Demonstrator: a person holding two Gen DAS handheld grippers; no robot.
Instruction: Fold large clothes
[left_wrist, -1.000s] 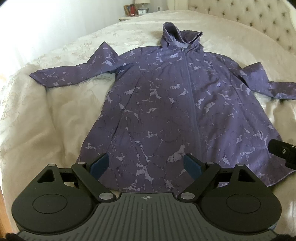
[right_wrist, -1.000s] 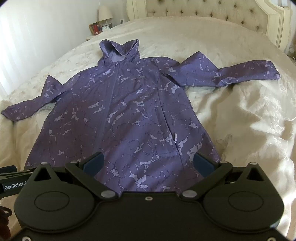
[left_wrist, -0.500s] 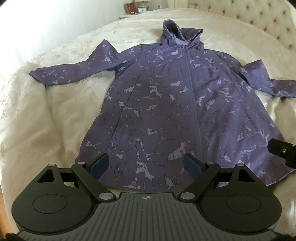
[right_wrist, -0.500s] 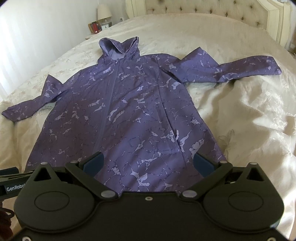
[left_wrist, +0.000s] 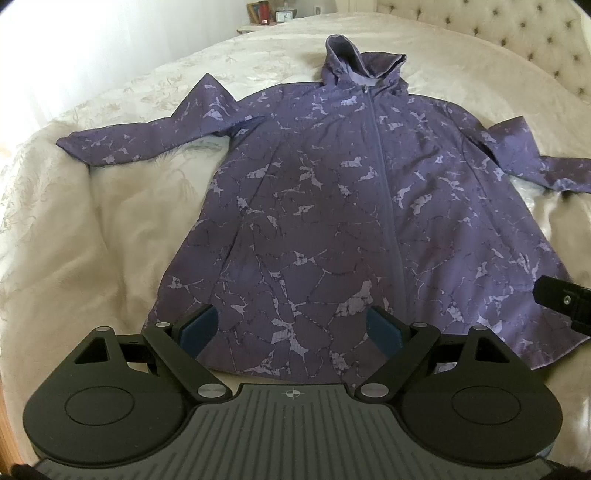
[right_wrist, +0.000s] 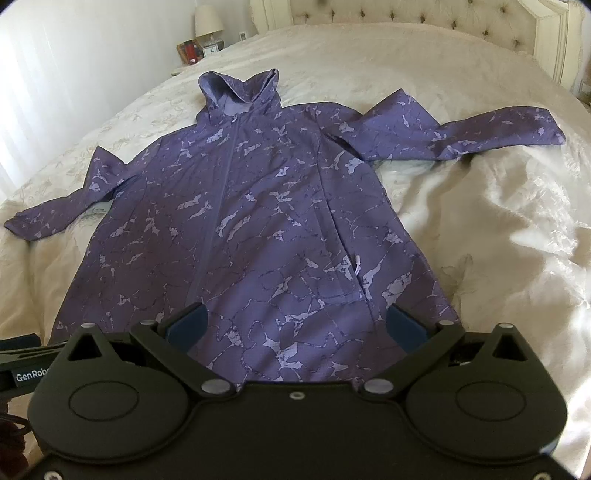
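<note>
A long purple hooded jacket (left_wrist: 332, 206) with a pale marbled print lies flat, zipped, front up on the bed, hood away from me and both sleeves spread out. It also shows in the right wrist view (right_wrist: 258, 221). My left gripper (left_wrist: 291, 328) is open and empty, hovering over the jacket's hem left of the zip. My right gripper (right_wrist: 295, 328) is open and empty over the hem's right part. The right gripper's edge shows in the left wrist view (left_wrist: 565, 299), and the left gripper's edge shows in the right wrist view (right_wrist: 22, 369).
The cream quilted bedspread (left_wrist: 92, 240) is rumpled on both sides of the jacket (right_wrist: 498, 240). A tufted headboard (right_wrist: 388, 14) stands at the far end. A nightstand with a lamp (right_wrist: 208, 22) and small items sits at the far left.
Both grippers have moved slightly forward and tilted down over the hem, so the jacket sits lower in the views. The jaws stay open. The jacket has not moved.
</note>
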